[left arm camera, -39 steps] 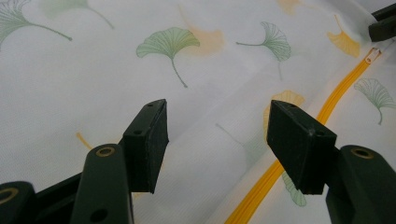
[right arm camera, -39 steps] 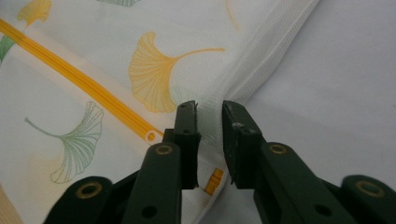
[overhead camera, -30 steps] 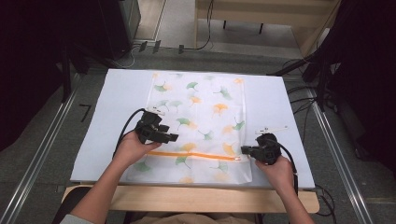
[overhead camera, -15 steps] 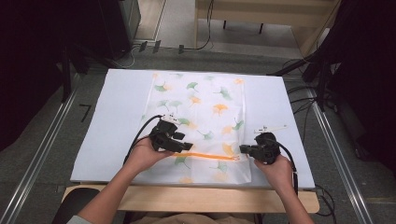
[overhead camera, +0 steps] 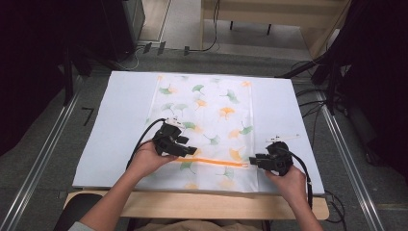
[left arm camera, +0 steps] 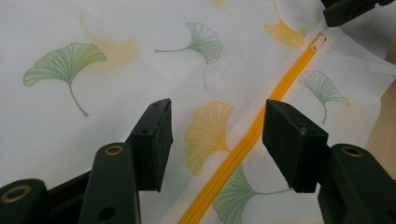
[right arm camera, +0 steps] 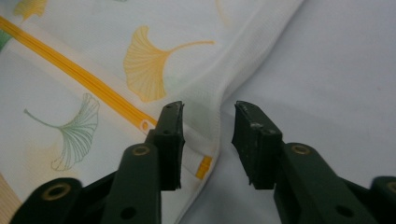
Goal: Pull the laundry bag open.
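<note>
- Orange zipper (left arm camera: 243,144) of the ginkgo-print mesh bag (overhead camera: 211,110) runs between the left tool (left arm camera: 217,140)'s spread jaws.
- Right tool (right arm camera: 208,140) has just been opening, releasing the bag's corner edge between its jaws.
- Next, probably: pinch the zipper pull (left arm camera: 317,44).

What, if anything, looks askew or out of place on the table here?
Little stands out. The leaf-print bag lies flat and roughly square on the white sheet, its orange zipper straight. The one oddity is a raised fold at the bag's edge between the right tongs, whose jaws have just been opening and no longer pinch it.
</note>
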